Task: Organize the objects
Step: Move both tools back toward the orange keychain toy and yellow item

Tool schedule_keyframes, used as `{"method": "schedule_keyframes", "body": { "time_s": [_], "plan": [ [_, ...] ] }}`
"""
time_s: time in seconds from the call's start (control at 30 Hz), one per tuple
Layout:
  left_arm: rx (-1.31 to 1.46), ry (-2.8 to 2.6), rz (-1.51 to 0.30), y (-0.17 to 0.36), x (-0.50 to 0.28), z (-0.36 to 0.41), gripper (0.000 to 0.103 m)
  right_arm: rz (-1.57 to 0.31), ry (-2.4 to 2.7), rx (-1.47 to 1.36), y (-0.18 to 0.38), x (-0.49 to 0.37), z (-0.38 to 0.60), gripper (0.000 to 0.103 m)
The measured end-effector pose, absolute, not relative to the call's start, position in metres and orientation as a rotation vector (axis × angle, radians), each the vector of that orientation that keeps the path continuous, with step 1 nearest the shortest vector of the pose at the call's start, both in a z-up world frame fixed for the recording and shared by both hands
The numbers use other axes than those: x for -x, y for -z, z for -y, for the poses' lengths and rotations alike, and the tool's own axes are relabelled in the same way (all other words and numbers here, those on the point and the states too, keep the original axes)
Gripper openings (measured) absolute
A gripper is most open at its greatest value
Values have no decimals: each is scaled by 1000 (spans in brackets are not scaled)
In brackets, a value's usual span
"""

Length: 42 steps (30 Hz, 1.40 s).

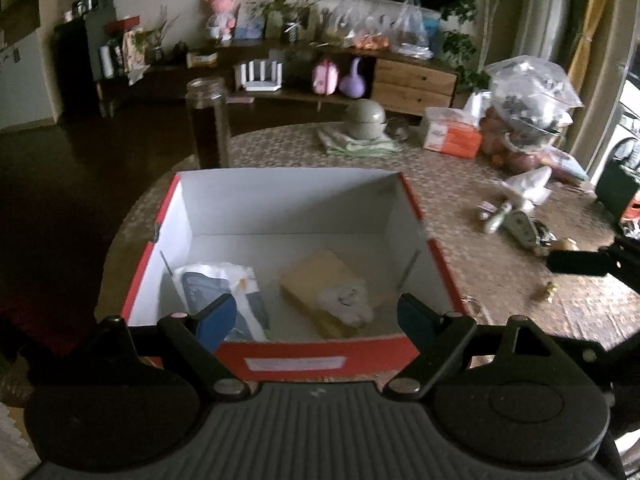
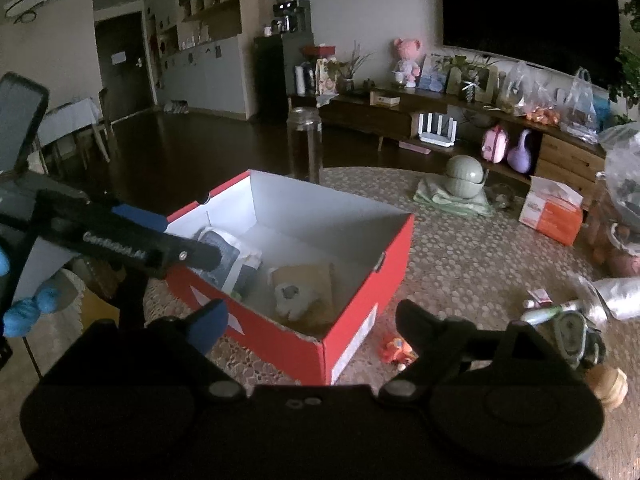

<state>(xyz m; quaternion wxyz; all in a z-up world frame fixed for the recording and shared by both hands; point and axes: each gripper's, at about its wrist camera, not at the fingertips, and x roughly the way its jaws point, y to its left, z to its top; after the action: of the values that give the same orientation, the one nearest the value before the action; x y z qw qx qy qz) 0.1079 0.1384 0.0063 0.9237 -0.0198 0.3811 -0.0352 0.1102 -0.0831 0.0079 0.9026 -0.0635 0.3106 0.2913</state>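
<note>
Patterned table [image 1: 460,200]; left gripper [image 1: 318,318] fingers spread.

Dim, perhaps motion-blurred fisheye views

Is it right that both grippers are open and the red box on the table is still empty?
Not empty. Both wrist views show the red box already holding a white-and-blue packet and a tan flat item. The left gripper and right gripper are indeed open.

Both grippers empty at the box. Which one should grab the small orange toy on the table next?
Right, probably. The orange toy lies just ahead of the open right gripper, beside the red box's corner. The left gripper, also open, faces into the box, and the toy is outside its view.
</note>
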Motion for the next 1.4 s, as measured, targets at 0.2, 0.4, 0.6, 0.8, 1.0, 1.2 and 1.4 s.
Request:
{"method": "schedule_keyframes", "body": {
  "time_s": [0.2,0.4,0.6,0.8,1.0,1.2,1.4],
  "plan": [
    [49,140,-761,-6,-88,-112,92,-602,-551,104,-11,-96,116,91],
    [66,208,-741,4,-81,-85,103,-611,-467,99,2,-86,161,91],
    [25,232,-748,21,-80,-48,103,-644,-376,111,18,-81,197,91],
    [-60,284,-697,32,-76,-8,103,-679,-346,137,31,-82,225,91],
    [-74,275,-711,41,-98,24,103,-695,-306,140,42,-90,244,91],
    [-65,205,-750,56,-120,53,103,-734,-273,122,57,-105,269,91],
    [-47,84,-816,74,-152,79,103,-769,-266,129,73,-119,281,91]
  ]
}}
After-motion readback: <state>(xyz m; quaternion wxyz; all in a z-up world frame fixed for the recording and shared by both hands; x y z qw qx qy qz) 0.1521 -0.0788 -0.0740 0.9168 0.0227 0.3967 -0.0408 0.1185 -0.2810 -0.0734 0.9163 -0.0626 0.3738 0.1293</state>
